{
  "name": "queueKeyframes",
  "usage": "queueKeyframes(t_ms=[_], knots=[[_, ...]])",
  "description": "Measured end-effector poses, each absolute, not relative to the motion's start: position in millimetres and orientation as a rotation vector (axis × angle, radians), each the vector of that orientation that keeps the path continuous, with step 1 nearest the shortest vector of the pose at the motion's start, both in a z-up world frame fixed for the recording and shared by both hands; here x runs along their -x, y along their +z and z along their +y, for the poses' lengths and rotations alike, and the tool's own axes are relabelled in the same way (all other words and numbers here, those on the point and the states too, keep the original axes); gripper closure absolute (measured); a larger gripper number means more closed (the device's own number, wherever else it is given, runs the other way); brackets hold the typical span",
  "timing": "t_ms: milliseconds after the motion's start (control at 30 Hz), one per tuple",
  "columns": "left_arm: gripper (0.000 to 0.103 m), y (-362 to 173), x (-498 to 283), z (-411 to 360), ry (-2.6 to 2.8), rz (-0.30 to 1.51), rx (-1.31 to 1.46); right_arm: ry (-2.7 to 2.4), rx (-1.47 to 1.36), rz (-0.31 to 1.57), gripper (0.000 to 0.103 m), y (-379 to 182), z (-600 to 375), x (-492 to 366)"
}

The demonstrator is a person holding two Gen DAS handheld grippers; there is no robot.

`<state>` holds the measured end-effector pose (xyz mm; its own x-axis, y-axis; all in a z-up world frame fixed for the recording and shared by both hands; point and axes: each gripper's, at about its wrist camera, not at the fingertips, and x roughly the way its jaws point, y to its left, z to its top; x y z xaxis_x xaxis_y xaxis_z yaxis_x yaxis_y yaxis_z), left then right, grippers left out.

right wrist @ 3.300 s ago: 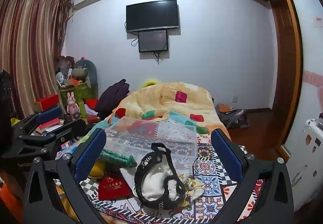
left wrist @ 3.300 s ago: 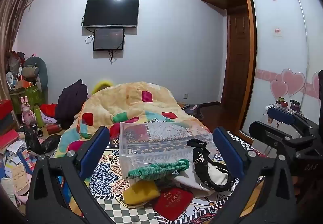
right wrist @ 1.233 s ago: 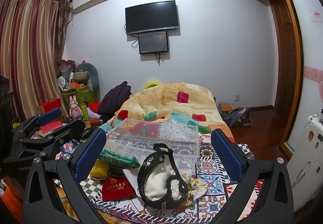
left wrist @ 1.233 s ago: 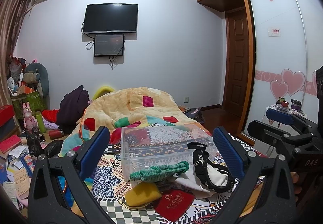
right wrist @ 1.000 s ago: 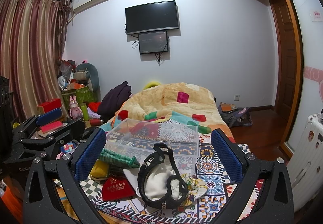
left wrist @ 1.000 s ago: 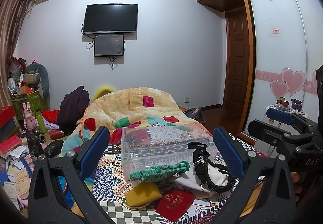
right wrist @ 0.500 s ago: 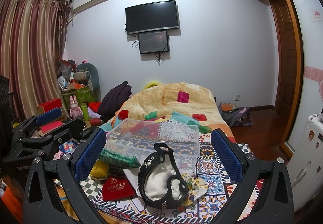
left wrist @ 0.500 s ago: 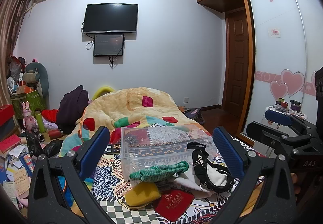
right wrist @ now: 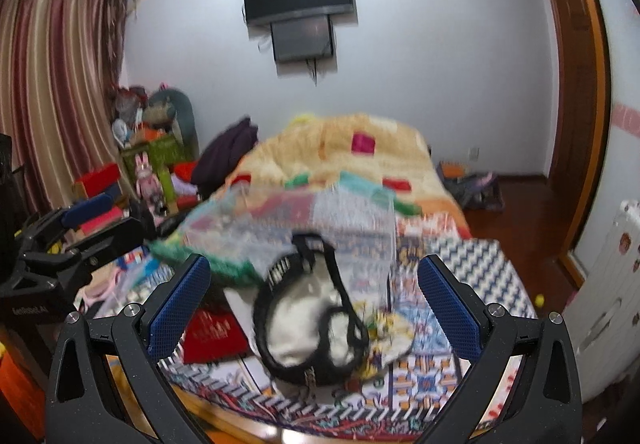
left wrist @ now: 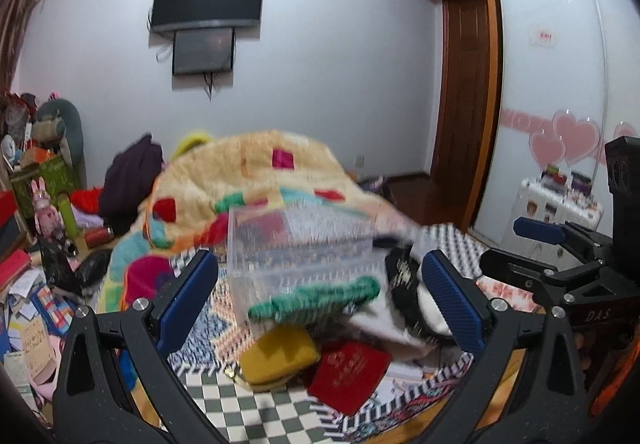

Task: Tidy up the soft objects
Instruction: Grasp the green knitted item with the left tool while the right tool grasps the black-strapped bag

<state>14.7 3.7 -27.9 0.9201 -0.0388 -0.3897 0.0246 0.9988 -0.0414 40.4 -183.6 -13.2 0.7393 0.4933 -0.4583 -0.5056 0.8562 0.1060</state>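
Observation:
A clear plastic box (left wrist: 298, 244) stands on the patterned bed cover. A green knitted piece (left wrist: 316, 298) lies against its front; it also shows in the right wrist view (right wrist: 208, 264). In front lie a yellow pouch (left wrist: 278, 358) and a red pouch (left wrist: 348, 374). A white cloth ringed by a black strap (right wrist: 312, 308) lies to their right. My left gripper (left wrist: 318, 302) is open above the green piece. My right gripper (right wrist: 314, 302) is open above the white cloth. Both are empty.
A yellow patchwork quilt (left wrist: 256, 171) is heaped behind the box. Clutter with a pink rabbit toy (left wrist: 48, 209) fills the floor at left. A wooden door (left wrist: 464, 103) and wardrobe stand at right. The bed's front edge (right wrist: 256, 412) is close below.
Both grippers have moved forward and down toward the pile on the bed, so the box and soft items look larger and blurred. Both stay open.

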Motion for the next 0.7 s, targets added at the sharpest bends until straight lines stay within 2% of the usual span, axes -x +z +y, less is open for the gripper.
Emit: queueKeyframes(t_ms=[233, 300, 500, 700], knots=[[0.0, -63, -42, 18, -0.035, 0.523, 0.095, 0.594, 0.011, 0.647, 0.0, -42, -177, -62], [0.01, -68, -45, 23, -0.039, 0.53, 0.112, 0.622, 0.001, 0.668, 0.002, -44, -172, -66], [0.028, -77, -63, 33, -0.066, 0.569, 0.16, 0.656, 0.026, 0.716, 0.024, -51, -150, -83], [0.049, -86, -68, 39, -0.106, 0.594, 0.184, 0.698, 0.036, 0.772, 0.057, -61, -135, -97]])
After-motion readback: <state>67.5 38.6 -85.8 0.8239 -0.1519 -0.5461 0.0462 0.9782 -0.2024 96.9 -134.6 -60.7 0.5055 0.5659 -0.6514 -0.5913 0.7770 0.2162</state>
